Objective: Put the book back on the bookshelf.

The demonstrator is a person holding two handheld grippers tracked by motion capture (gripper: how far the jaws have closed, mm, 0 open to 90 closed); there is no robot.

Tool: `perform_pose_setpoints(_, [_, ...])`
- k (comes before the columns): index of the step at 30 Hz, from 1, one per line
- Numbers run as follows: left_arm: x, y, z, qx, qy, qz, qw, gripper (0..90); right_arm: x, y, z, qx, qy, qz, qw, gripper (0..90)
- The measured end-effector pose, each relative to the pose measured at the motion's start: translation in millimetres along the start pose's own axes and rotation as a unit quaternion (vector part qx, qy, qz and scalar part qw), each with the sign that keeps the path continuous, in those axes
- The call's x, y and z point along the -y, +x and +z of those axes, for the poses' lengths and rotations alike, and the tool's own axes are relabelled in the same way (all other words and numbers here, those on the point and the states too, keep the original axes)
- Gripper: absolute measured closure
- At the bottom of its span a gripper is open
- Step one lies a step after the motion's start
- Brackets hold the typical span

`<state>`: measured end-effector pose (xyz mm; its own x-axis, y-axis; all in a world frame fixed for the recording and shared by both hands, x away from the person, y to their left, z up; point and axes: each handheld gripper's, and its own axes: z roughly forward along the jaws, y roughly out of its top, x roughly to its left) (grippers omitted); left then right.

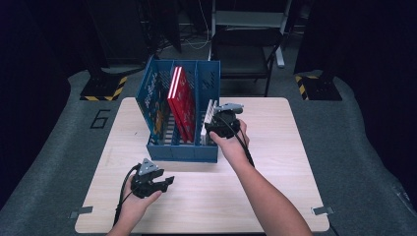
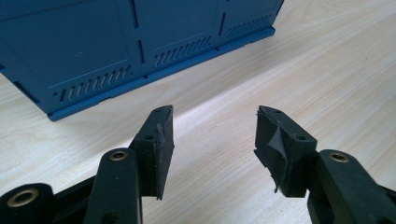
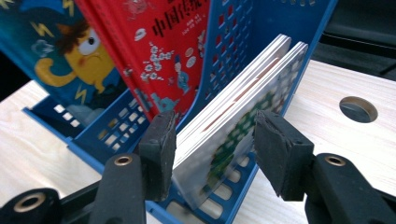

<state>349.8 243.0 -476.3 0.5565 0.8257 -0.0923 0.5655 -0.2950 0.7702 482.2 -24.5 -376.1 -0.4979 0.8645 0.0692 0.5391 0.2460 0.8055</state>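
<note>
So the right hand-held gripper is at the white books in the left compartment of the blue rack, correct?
Not quite. The right hand-held gripper is at the white books, but they stand in the right compartment of the blue rack, as the high view shows. The red book fills the middle one.

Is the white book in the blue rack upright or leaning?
Leaning. The white book tilts against the divider in the blue rack, between the right gripper's jaws.

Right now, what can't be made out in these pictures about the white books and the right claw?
- White books: high view, mostly hidden behind the right claw.
- Grip: right gripper view, whether both pads press the books is unclear.
- Red book: right gripper view, title cut off by the top edge.
</note>
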Motion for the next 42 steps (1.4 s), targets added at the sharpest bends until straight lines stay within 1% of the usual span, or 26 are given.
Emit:
perform_pose_setpoints(1, [-0.5,0.8,-0.9,0.004,0.003,0.001,1.0000,47.2,-0.8,-0.4,1.7,0.001,0.002,0.000,1.0000,49.0])
perform_pose_setpoints(2, [0.2,0.2,0.3,0.000,-0.004,-0.001,1.0000,47.3,-1.3,-0.5,3.0,0.003,0.001,-0.001,1.0000,49.3])
perform_pose_setpoints(3, [0.3,0.3,0.2,0.000,-0.002,-0.002,1.0000,47.3,-2.2,0.9,4.5,0.006,0.001,0.003,1.0000,49.6])
perform_pose_setpoints(5, [0.7,0.7,1.3,0.001,0.001,0.002,1.0000,47.3,-3.5,1.8,7.1,0.008,0.003,-0.001,1.0000,50.2])
perform_pose_setpoints(6, [1.0,0.4,1.7,0.002,0.003,-0.001,1.0000,47.3,-4.2,2.4,8.4,0.010,0.005,-0.001,0.9999,50.2])
perform_pose_setpoints(9, [1.3,0.3,2.5,0.001,0.002,0.000,1.0000,47.3,-6.9,4.3,12.0,0.012,0.003,0.008,0.9999,50.3])
perform_pose_setpoints(10, [1.3,0.2,2.6,0.001,0.000,0.000,1.0000,47.3,-8.3,4.7,14.0,0.012,0.002,0.007,0.9999,50.3])
perform_pose_setpoints(11, [1.1,0.6,2.2,0.002,0.002,0.003,1.0000,47.3,-9.5,6.1,15.7,0.013,0.003,0.009,0.9999,50.3])
perform_pose_setpoints(15, [1.5,1.1,2.6,0.002,0.004,0.002,1.0000,47.3,-11.8,8.8,22.8,0.016,0.014,0.003,0.9998,50.3])
perform_pose_setpoints(16, [1.7,1.3,2.9,0.002,0.003,0.002,1.0000,47.3,-12.1,10.4,25.4,0.018,0.014,0.008,0.9997,50.3])
perform_pose_setpoints(18, [1.9,1.5,3.2,0.003,0.003,0.000,1.0000,47.3,-11.5,11.1,30.1,0.019,0.018,0.006,0.9996,50.5])
perform_pose_setpoints(20, [2.1,1.9,3.3,0.003,0.003,0.000,1.0000,47.3,-10.8,12.2,33.9,0.022,0.022,0.013,0.9994,50.7])
perform_pose_setpoints(23, [2.0,2.1,3.0,0.003,0.002,-0.001,1.0000,47.3,-10.4,13.4,38.0,0.030,0.025,0.015,0.9991,51.0])
perform_pose_setpoints(24, [2.0,2.2,3.1,0.003,0.003,-0.001,1.0000,47.3,-10.4,14.3,38.8,0.031,0.029,0.021,0.9989,50.9])
perform_pose_setpoints(26, [2.1,2.2,3.3,0.003,0.003,-0.001,1.0000,47.4,-10.4,14.2,40.8,0.032,0.030,0.019,0.9989,50.9])
perform_pose_setpoints(29, [2.2,2.2,3.2,0.003,0.003,-0.003,1.0000,47.3,-8.9,15.3,43.8,0.037,0.040,0.027,0.9981,51.0])
perform_pose_setpoints(31, [2.1,2.5,2.7,0.002,0.003,-0.003,1.0000,47.4,-7.5,15.7,45.6,0.040,0.045,0.027,0.9978,53.2])
perform_pose_setpoints(34, [2.3,2.6,2.5,0.002,0.003,-0.004,1.0000,47.3,-6.6,15.5,46.8,0.036,0.049,0.030,0.9977,56.8])
perform_pose_setpoints(38, [2.2,2.6,2.8,0.003,0.002,-0.004,1.0000,47.4,-6.9,15.4,47.7,0.031,0.050,0.034,0.9977,57.8])
perform_pose_setpoints(42, [2.3,2.7,3.1,0.003,0.004,-0.004,1.0000,47.4,-6.9,16.2,48.2,0.034,0.051,0.041,0.9973,58.7])
